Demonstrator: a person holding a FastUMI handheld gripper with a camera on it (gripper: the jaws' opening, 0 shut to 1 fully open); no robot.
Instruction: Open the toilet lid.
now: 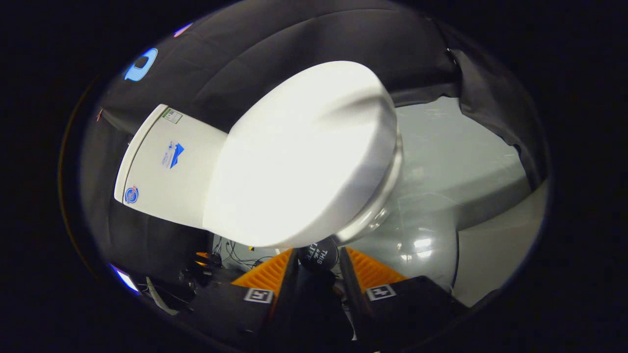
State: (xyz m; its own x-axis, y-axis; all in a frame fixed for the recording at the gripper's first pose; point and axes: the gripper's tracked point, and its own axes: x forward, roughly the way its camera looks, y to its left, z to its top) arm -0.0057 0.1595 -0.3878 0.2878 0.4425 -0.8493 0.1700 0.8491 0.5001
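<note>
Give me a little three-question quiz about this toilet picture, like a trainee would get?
1. True or false: the toilet lid is already standing upright against the cistern.
2. Are the tongs A) open, with the lid's front edge just ahead of them, or B) clamped on the cistern?
3. What lies beyond the lid, past the bowl's rim: grey floor or a carpet?

Key: 1 false, it is down over the bowl. 2 A. 3 grey floor.
</note>
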